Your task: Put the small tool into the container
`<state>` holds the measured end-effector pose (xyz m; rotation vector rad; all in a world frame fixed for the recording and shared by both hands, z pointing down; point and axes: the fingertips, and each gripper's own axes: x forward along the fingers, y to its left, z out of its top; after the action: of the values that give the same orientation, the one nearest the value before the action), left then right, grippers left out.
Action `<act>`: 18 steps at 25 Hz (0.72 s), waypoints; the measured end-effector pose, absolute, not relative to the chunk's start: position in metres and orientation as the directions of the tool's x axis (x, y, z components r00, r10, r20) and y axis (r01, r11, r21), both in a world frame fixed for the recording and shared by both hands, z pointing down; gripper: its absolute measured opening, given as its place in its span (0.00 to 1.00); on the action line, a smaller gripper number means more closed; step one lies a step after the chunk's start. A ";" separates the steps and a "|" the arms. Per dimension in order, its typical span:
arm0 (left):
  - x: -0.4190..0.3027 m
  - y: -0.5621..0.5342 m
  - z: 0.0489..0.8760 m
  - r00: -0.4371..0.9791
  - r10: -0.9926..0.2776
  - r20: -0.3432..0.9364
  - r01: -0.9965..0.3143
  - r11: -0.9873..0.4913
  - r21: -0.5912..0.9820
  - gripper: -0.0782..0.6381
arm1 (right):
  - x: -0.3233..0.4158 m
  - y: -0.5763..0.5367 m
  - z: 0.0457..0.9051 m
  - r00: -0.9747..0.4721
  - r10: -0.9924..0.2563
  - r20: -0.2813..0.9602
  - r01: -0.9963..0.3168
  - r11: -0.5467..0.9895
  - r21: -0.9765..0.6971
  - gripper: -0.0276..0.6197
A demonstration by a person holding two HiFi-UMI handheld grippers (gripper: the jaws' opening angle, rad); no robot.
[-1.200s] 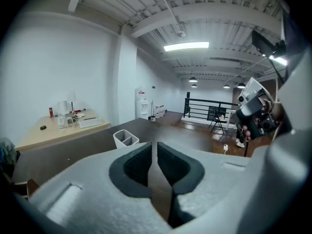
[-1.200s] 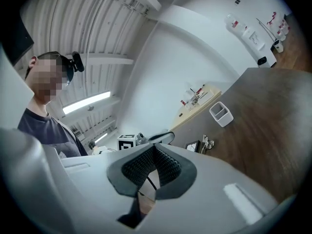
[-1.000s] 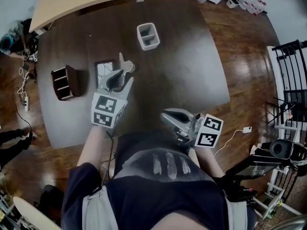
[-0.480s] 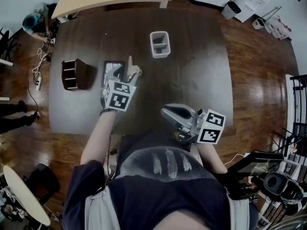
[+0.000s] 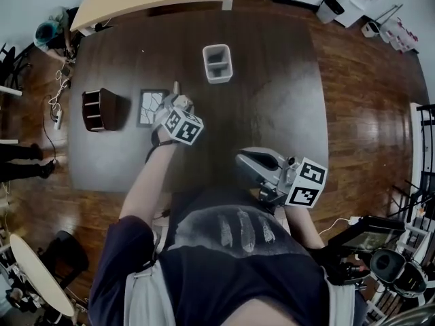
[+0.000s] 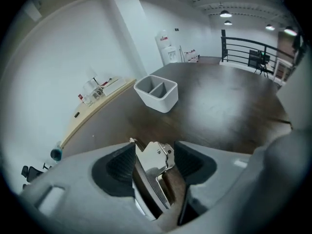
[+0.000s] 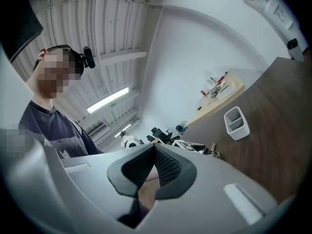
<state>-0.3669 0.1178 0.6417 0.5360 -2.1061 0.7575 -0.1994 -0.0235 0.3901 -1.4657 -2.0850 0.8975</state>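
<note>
the left hand-held gripper (image 5: 175, 103) tilts down over the dark desk (image 5: 272, 100). its jaws have just been opening and stand wide, with the small metal tool (image 6: 155, 165) between them, close against one pad and clear of the other. the white two-compartment container (image 5: 217, 63) stands apart, farther up the desk. the right hand-held gripper (image 7: 155, 152) is by the person's chest, jaws together and empty.

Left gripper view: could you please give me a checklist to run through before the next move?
1. Left tool open: ok; its jaws have just been opening.
2. Metal piece between its jaws: ok.
3. Grip closed on it: not ok, jaws wide.
4. White container upright, top open: ok.
5. Right tool shut, held back by the body: ok.
</note>
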 end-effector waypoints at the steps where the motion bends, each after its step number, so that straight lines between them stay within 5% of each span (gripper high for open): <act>1: -0.368 0.119 0.648 -0.569 -0.096 0.817 -0.606 0.719 -0.338 0.46 | -0.202 -0.026 0.391 -0.352 0.936 -0.019 0.651 0.231 -0.723 0.04; 7: -0.373 0.122 0.665 -0.532 -0.072 0.843 -0.624 0.707 -0.333 0.45 | -0.208 -0.030 0.391 -0.347 0.937 -0.025 0.659 0.225 -0.718 0.04; 11: -0.373 0.124 0.673 -0.511 -0.086 0.855 -0.647 0.693 -0.317 0.28 | -0.213 -0.026 0.398 -0.335 0.942 -0.011 0.649 0.222 -0.728 0.04; 18: -0.374 0.126 0.670 -0.495 -0.108 0.862 -0.661 0.691 -0.293 0.26 | -0.212 -0.019 0.396 -0.310 0.951 0.012 0.663 0.225 -0.714 0.04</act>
<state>-0.3742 0.1263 0.6696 0.5917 -1.9996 0.7753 -0.2115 -0.0190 0.3962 -1.4836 -2.0549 0.8524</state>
